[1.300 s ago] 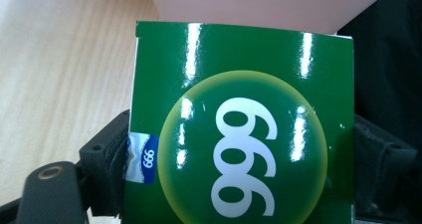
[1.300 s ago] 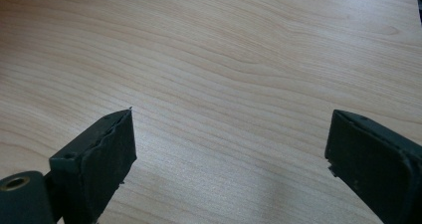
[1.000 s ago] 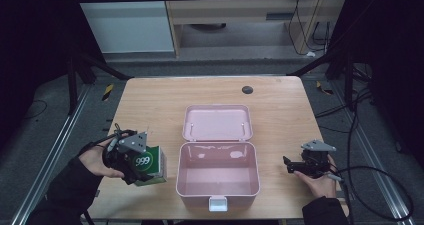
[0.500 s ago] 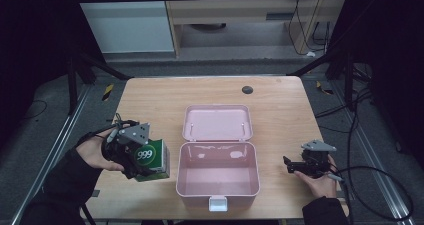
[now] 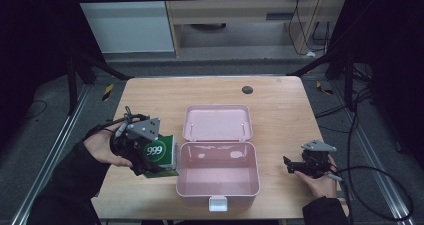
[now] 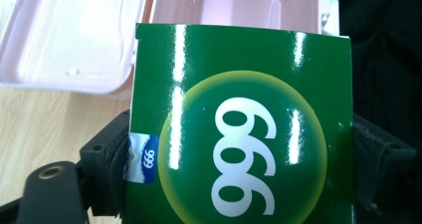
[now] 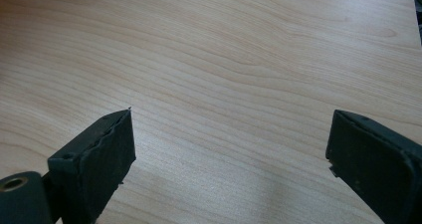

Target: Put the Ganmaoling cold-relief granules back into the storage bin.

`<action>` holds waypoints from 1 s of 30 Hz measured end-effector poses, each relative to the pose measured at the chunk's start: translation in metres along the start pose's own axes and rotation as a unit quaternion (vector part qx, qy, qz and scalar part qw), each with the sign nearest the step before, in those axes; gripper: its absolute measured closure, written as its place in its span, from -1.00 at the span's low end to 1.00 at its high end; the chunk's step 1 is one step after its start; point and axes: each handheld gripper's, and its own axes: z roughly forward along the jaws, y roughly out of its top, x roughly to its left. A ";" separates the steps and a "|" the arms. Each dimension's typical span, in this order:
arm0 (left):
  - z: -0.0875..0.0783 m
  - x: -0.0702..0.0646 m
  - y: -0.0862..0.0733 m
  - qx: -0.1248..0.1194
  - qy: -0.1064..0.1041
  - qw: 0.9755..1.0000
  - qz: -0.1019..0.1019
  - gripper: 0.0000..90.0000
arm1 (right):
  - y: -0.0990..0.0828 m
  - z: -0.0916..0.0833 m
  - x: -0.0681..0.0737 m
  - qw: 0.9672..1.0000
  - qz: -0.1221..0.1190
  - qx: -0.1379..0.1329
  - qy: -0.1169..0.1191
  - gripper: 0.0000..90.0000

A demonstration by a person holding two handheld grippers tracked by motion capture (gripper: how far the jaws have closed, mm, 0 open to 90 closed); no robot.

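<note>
Green box on its way to the pink case

Left claw (image 5: 159, 161) grips the green box (image 5: 161, 154) by its sides, just at nine o'clock of the open pink case (image 5: 218, 191); case empty, placing still to come; right claw (image 5: 290, 167) gapes wide, idle over the tabletop (image 5: 280, 110) at three o'clock.

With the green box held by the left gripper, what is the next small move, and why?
Probably carry the green box sideways over the open pink case and lower it in. The left gripper is clamped on the box, which hangs just beside the case's rim, and the tray looks empty. The right gripper rests open on the table.
</note>
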 end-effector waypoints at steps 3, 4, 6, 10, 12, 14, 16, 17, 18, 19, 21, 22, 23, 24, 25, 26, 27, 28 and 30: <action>0.002 -0.001 0.007 0.002 -0.002 1.000 0.006 -0.68 | 0.000 0.000 0.001 1.000 0.001 0.001 0.002 -0.88; 0.002 -0.001 0.010 0.002 -0.003 1.000 0.009 -0.68 | 0.000 0.000 0.001 1.000 0.001 0.002 0.002 -0.88; 0.004 -0.001 0.013 0.001 -0.005 1.000 0.011 -0.68 | 0.000 0.000 0.001 1.000 0.000 0.001 0.002 -0.88; 0.008 0.000 0.020 0.003 -0.008 1.000 0.016 -0.68 | 0.000 0.000 0.000 1.000 0.000 0.000 0.001 -0.88; 0.010 0.000 0.024 0.002 -0.010 1.000 0.017 -0.68 | 0.000 0.000 0.000 1.000 -0.002 0.002 0.001 -0.88; 0.012 -0.001 0.027 0.002 -0.011 1.000 0.020 -0.68 | 0.000 0.001 0.000 1.000 -0.003 0.002 0.001 -0.88; 0.015 -0.001 0.031 0.003 -0.012 1.000 0.022 -0.68 | 0.000 0.000 0.001 1.000 -0.001 0.003 0.002 -0.88; 0.015 -0.001 0.031 0.003 -0.012 1.000 0.022 -0.68 | 0.000 0.000 0.001 1.000 -0.001 0.003 0.002 -0.88; 0.019 -0.001 0.035 0.002 -0.014 1.000 0.025 -0.68 | 0.000 0.000 0.001 1.000 -0.001 0.002 0.001 -0.88; 0.019 -0.001 0.036 0.004 -0.015 1.000 0.025 -0.68 | 0.000 0.000 0.001 1.000 -0.001 0.002 0.000 -0.88; 0.022 0.000 0.039 0.003 -0.018 0.999 0.026 -0.68 | 0.000 0.000 0.001 1.000 -0.001 0.001 0.001 -0.88; 0.023 0.001 0.041 0.006 -0.020 0.999 0.030 -0.68 | 0.000 0.000 0.001 1.000 -0.001 0.002 0.001 -0.88; 0.025 0.001 0.042 0.006 -0.019 0.999 0.031 -0.68 | 0.000 0.000 0.001 1.000 -0.002 0.003 0.002 -0.88; 0.026 0.002 0.043 0.005 -0.019 0.999 0.030 -0.68 | 0.000 0.001 0.001 1.000 -0.003 0.004 0.002 -0.88; 0.028 0.002 0.044 0.005 -0.019 0.999 0.030 -0.68 | 0.000 0.001 0.001 1.000 -0.003 0.005 0.003 -0.88; 0.029 0.003 0.046 0.007 -0.022 0.999 0.030 -0.68 | 0.000 0.001 0.001 1.000 -0.004 0.006 0.003 -0.88; 0.031 0.003 0.047 0.006 -0.021 0.999 0.031 -0.68 | -0.001 0.002 0.001 1.000 -0.006 0.005 0.002 -0.88; 0.032 0.003 0.048 0.009 -0.023 0.999 0.031 -0.68 | -0.001 0.002 0.001 1.000 -0.006 0.005 0.002 -0.88; 0.034 0.004 0.050 0.006 -0.023 0.999 0.032 -0.68 | -0.001 0.002 0.001 1.000 -0.006 0.005 0.002 -0.88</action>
